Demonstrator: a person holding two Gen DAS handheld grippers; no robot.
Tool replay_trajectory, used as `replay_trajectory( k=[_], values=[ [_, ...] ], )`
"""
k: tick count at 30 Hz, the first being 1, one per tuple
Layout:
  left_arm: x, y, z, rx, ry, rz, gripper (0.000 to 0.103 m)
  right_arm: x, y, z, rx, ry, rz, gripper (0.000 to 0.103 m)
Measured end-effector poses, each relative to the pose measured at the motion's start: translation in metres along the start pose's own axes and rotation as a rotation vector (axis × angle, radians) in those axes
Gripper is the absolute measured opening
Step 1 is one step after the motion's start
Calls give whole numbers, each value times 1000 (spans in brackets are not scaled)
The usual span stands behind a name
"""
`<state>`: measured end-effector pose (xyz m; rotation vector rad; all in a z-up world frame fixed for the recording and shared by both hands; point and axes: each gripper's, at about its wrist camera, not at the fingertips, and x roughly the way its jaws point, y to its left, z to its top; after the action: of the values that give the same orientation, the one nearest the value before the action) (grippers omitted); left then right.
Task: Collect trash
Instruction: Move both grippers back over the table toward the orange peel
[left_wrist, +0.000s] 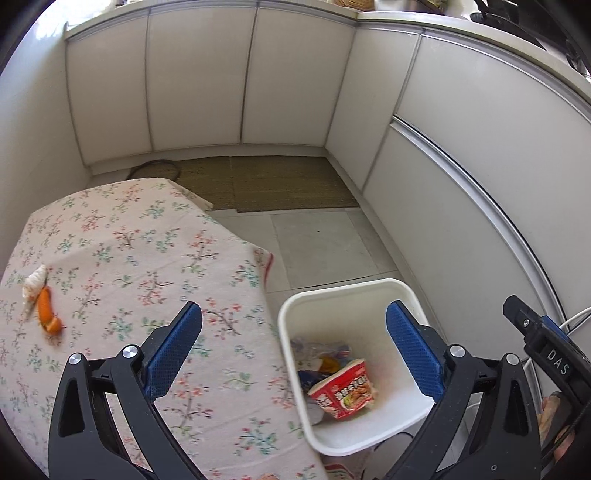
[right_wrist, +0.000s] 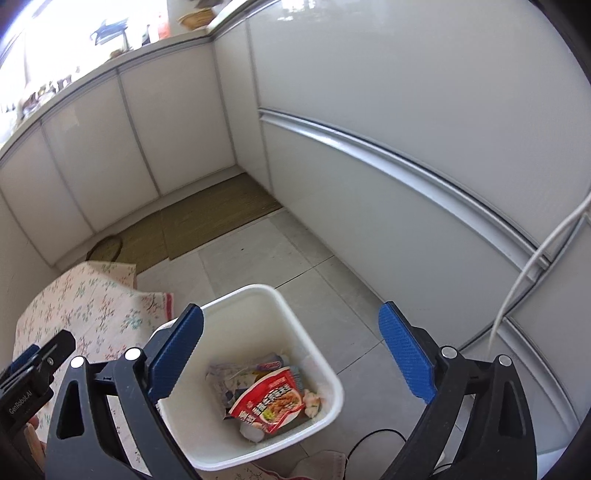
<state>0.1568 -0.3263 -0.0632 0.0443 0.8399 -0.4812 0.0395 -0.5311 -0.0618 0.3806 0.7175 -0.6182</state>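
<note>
A white bin (left_wrist: 291, 314) stands on the floor right of the table; it also shows in the right wrist view (right_wrist: 325, 373). Inside lie a red noodle packet (left_wrist: 341, 391) (right_wrist: 273, 402) and other wrappers (right_wrist: 236, 373). An orange peel (left_wrist: 48, 312) and a crumpled tissue (left_wrist: 35, 284) lie on the floral tablecloth (left_wrist: 129, 251) at the left. My left gripper (left_wrist: 293, 343) is open and empty, above the table edge and the bin. My right gripper (right_wrist: 291, 350) is open and empty, above the bin.
White cabinet fronts (left_wrist: 207, 81) enclose the floor at the back and right. A woven mat (left_wrist: 280, 182) lies by the far cabinets. A white cable (right_wrist: 535, 258) hangs at the right. A black cable (right_wrist: 373, 439) lies on the floor near the bin.
</note>
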Motion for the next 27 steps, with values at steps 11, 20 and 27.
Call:
replay_trajectory(
  k=[11,20,27],
  values=[
    [1,64,-4,-75,27,60,96,4,78,-12,-158,-1,39,93],
    [-8,121,-8,-146,23,102,96,7,136,-24,-253,-5,72,93],
    [-10,169,-16,-207,35,145,96,7,190,-36,-326,-23,110,93]
  ],
)
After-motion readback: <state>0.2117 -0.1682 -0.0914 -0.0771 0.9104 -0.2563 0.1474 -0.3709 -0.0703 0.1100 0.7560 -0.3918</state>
